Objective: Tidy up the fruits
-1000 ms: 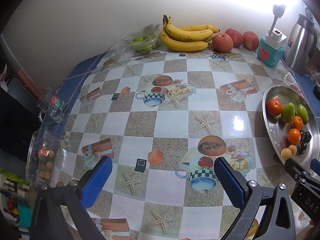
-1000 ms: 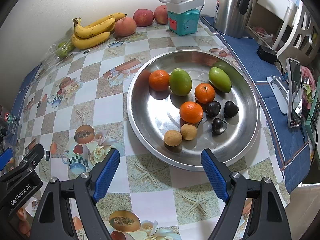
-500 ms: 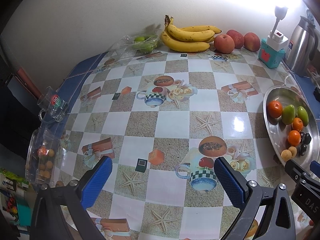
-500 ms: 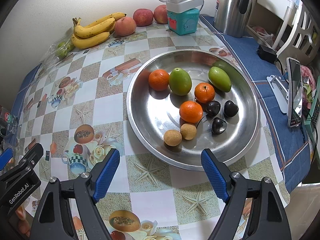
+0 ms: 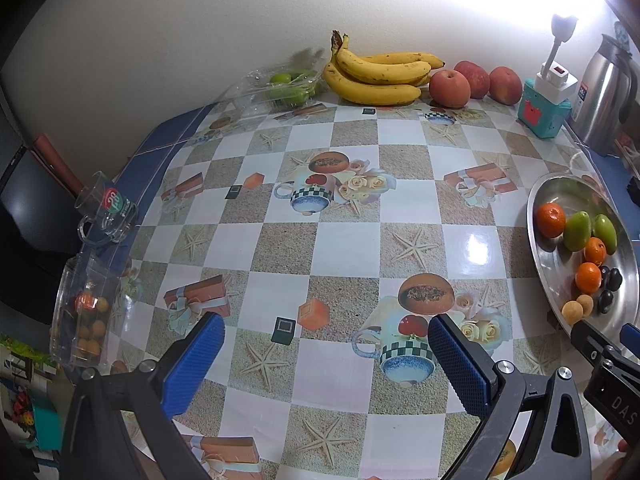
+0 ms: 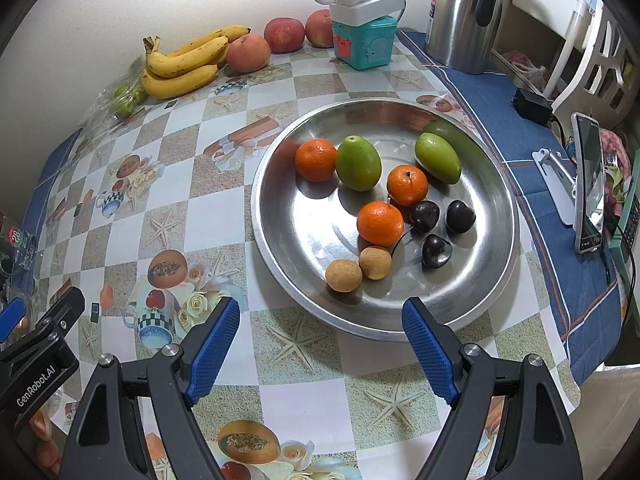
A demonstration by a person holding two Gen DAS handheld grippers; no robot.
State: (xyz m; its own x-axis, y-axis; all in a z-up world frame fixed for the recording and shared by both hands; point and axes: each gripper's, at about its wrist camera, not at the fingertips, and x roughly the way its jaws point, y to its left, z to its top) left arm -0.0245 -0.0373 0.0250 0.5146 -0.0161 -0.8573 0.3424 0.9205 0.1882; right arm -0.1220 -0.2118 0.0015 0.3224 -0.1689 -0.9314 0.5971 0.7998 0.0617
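Note:
A metal plate (image 6: 280, 236) on the patterned table holds three oranges (image 6: 380, 223), two green fruits (image 6: 358, 163), three dark fruits (image 6: 437, 251) and two small brown ones (image 6: 343, 275). My right gripper (image 6: 322, 346) is open and empty, just short of the plate's near rim. My left gripper (image 5: 326, 364) is open and empty above the table's near middle; the plate (image 5: 541, 256) lies to its right. Bananas (image 5: 376, 74) and three red apples (image 5: 449, 88) lie by the far wall. Green fruits sit in a clear bag (image 5: 280, 86).
A teal box with a power strip (image 6: 365, 42) and a steel kettle (image 6: 464, 16) stand at the back right. A phone on a stand (image 6: 588, 184) is at the right. A glass mug (image 5: 106, 210) and a clear box of small fruits (image 5: 84, 316) sit at the left edge.
The left gripper's view has shifted slightly, so the fruits at the back and the plate sit a little lower and further right. The right gripper has not moved.

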